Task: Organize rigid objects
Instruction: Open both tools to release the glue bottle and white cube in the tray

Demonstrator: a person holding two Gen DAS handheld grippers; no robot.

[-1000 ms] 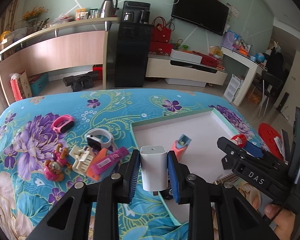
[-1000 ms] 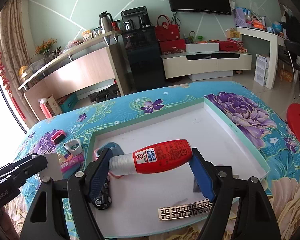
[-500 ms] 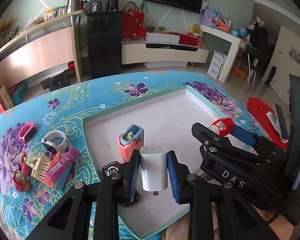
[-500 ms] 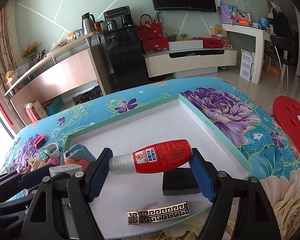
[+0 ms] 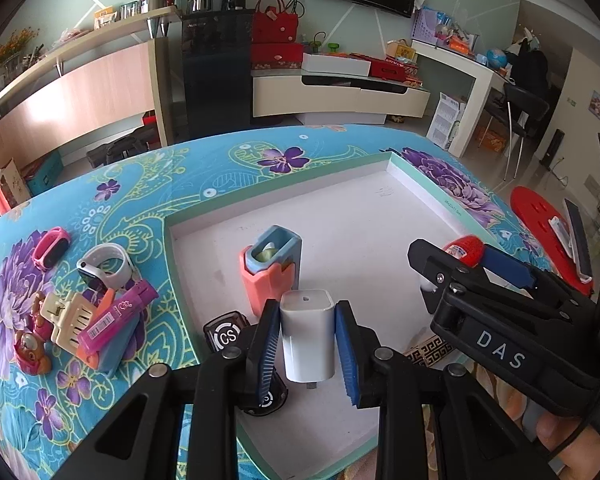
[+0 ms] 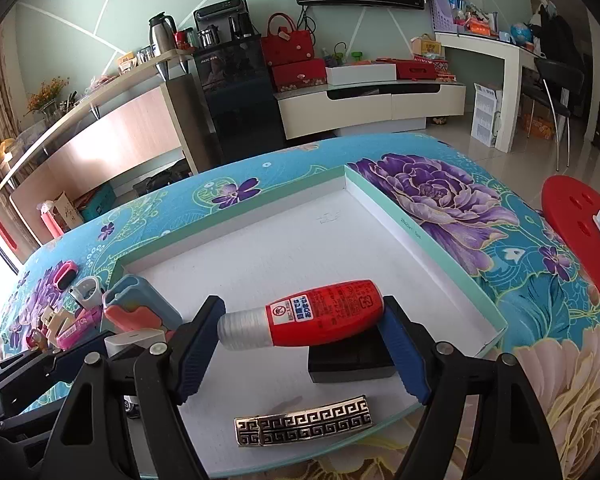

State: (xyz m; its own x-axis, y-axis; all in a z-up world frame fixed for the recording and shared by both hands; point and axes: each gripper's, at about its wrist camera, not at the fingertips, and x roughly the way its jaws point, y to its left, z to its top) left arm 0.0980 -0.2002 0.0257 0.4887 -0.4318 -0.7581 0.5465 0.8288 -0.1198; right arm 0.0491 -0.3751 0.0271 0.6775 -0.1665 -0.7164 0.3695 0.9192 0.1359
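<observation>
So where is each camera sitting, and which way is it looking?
Left wrist: on the left hand-held gripper, looking down at the tray; it grips the white charger; a hand shows.
Right wrist: on the right hand-held gripper, looking down, gripping the red bottle.
Both see the tray, the patterned clip and each other's gripper.

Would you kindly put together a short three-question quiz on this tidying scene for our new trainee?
1. True or false: the left claw is shut on the white charger.
2. What does the right claw grip? A) a pink watch B) the red bottle C) a hair clip
3. Fill in: the patterned metal clip lies inside the white ____.

Key: 1 true; 2 B; 3 tray.
</observation>
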